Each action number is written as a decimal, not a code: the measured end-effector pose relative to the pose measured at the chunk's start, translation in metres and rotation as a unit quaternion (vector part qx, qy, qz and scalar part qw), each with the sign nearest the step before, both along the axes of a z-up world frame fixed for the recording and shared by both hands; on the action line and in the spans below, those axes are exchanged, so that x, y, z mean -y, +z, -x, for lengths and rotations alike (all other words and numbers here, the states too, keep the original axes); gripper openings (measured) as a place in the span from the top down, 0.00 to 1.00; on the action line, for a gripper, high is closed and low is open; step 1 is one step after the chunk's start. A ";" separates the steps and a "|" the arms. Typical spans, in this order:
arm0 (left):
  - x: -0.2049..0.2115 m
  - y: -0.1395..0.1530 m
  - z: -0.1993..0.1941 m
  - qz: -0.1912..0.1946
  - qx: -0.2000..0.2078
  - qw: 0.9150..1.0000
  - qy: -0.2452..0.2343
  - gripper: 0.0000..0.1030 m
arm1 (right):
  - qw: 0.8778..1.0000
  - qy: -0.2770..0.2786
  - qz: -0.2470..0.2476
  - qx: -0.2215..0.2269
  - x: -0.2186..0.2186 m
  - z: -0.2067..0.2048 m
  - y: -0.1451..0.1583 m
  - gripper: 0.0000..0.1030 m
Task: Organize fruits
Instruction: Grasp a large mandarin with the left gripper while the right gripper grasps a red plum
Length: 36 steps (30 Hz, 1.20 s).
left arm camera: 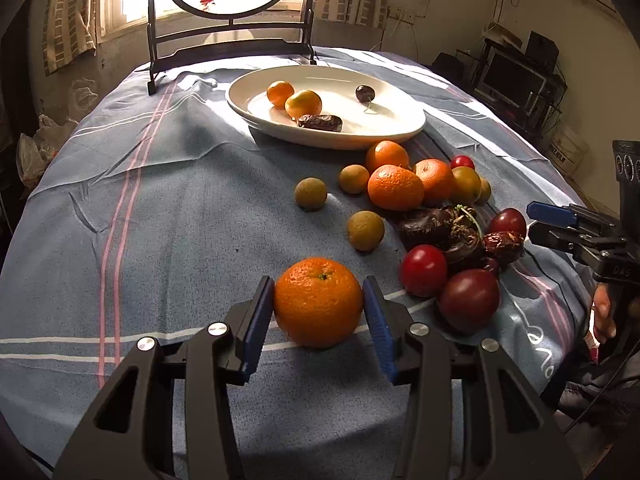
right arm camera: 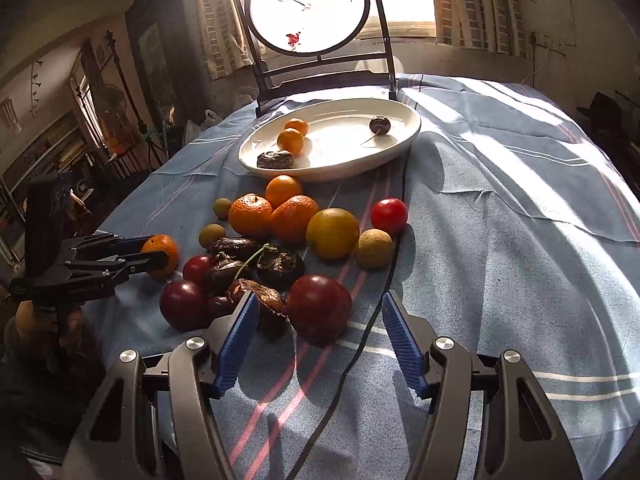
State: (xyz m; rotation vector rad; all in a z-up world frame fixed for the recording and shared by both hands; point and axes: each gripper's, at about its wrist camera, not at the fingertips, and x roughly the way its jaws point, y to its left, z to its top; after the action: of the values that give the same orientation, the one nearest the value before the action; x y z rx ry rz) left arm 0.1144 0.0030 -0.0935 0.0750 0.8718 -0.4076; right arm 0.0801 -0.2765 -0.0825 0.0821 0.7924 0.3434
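My left gripper (left arm camera: 318, 280) is shut on a tangerine (left arm camera: 318, 304) that rests on the blue cloth, one blue pad pressing each side. The right wrist view shows that left gripper (right arm camera: 156, 256) and its tangerine (right arm camera: 166, 248) from the side, at the left of the fruit pile. My right gripper (right arm camera: 320, 298) stands open over the near end of the pile, a dark red plum (right arm camera: 319, 306) just ahead between its fingers and a wrinkled date (right arm camera: 260, 296) by the left finger. The white oval plate (left arm camera: 400, 128) at the back holds two small oranges, a date and a dark round fruit.
Loose tangerines, small yellow-green fruits, red plums and dark dates lie in a pile (left arm camera: 432, 208) between plate and grippers. A black cable (right arm camera: 360, 344) runs across the cloth under my right gripper. A round screen on a dark stand (left arm camera: 232, 0) sits behind the plate.
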 end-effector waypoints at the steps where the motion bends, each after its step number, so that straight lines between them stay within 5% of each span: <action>1: 0.005 -0.006 -0.005 -0.012 -0.011 1.000 -0.002 0.56 | 1.000 -0.004 -0.001 -0.005 0.001 -0.003 -0.001 0.38; 5: 0.024 -0.011 0.000 -0.070 0.021 0.997 -0.006 0.55 | 1.000 0.004 -0.003 -0.024 -0.004 -0.012 -0.008 0.38; 9: 0.009 -0.011 -0.001 -0.033 0.009 0.999 0.007 0.58 | 1.000 0.009 0.002 -0.014 -0.011 -0.013 -0.006 0.39; 21: 0.004 -0.011 0.014 -0.026 0.016 0.999 0.018 0.58 | 0.999 0.030 0.018 -0.020 -0.015 -0.006 -0.006 0.40; 26: 0.003 -0.011 0.014 -0.025 0.014 0.999 0.020 0.58 | 0.999 0.017 -0.032 -0.034 -0.004 -0.020 -0.011 0.62; 36: -0.004 -0.005 0.012 0.003 0.015 0.999 0.029 0.58 | 0.996 0.001 -0.085 -0.015 0.014 -0.012 0.004 0.64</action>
State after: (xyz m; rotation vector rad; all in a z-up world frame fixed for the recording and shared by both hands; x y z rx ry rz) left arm 0.1028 0.0074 -0.0984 0.0493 0.8416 -0.3540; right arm 0.0916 -0.2906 -0.0785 0.2458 0.7925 0.4115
